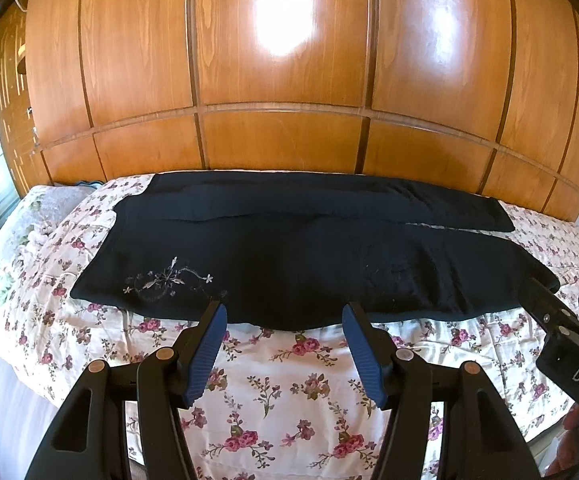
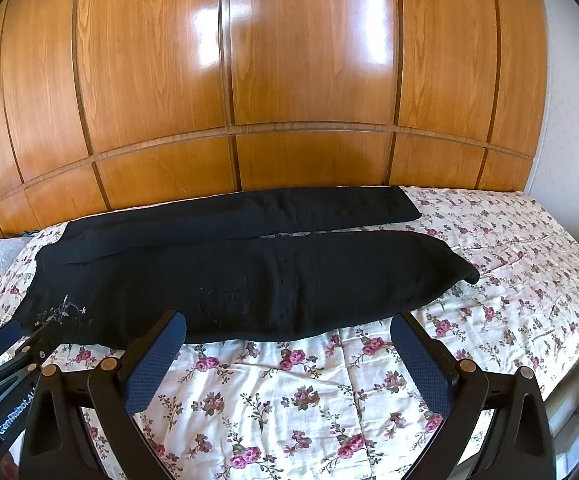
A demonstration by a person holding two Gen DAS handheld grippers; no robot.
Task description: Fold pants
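Observation:
Black pants (image 1: 289, 256) lie flat across the floral bedspread, waist at the left with pale embroidery (image 1: 161, 280), both legs stretched to the right. The same pants (image 2: 249, 276) fill the middle of the right wrist view. My left gripper (image 1: 285, 312) hovers open just in front of the pants' near edge, nothing between its blue pads. My right gripper (image 2: 289, 328) also stands open before the near edge, further right along the near leg. Each gripper shows at the edge of the other's view: the right gripper (image 1: 565, 304), and the left gripper (image 2: 17, 336).
The bed with its floral bedspread (image 2: 289, 396) runs along a glossy wooden wardrobe (image 1: 281, 80). A pillow (image 1: 49, 208) lies at the left end. A pale wall (image 2: 569, 120) stands at the right. Bare bedspread lies in front of the pants.

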